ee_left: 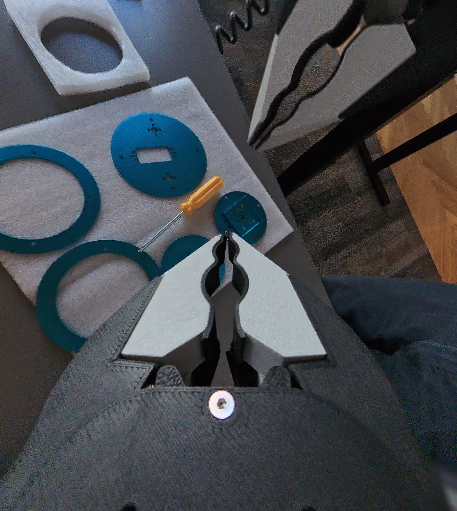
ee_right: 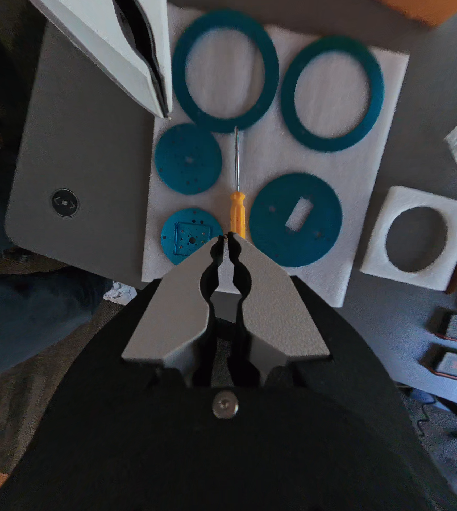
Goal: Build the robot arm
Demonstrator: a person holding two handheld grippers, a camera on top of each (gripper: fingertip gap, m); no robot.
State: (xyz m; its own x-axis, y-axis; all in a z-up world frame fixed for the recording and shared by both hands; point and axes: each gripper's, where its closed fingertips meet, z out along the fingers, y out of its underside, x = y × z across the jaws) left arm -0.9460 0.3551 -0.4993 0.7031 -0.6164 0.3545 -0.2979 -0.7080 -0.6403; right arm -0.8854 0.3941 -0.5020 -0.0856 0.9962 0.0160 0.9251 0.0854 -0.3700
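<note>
Plainly, in the left wrist view the left tongs (ee_left: 226, 236) are drawn narrow, tips almost meeting. A tiny dark speck sits between them (too small to say what it is). They hover over the near corner of a white foam sheet (ee_left: 116, 210) on the grey bench (ee_left: 14, 359), just beside a small machined blue disc (ee_left: 240, 217). An orange-handled screwdriver (ee_left: 194, 204) lies close by. Farther off lie a slotted blue disc (ee_left: 158, 154) and two blue rings (ee_left: 32, 199). The right tongs (ee_left: 255, 143) hang past the bench edge, also narrow.

Seen from the right wrist view, the right tongs are equally narrow, again with a speck at the tips. They are poised between the machined disc and the butt of the screwdriver handle. The left tongs come in at the upper left, tips by a plain blue disc (ee_right: 188, 159). The rings look blurred.

If those specks are small parts, I judge that a slackened squeeze would drop them. They could be lost in the foam or over the bench edge. Tips dipping low could also knock the screwdriver against the discs.
</note>
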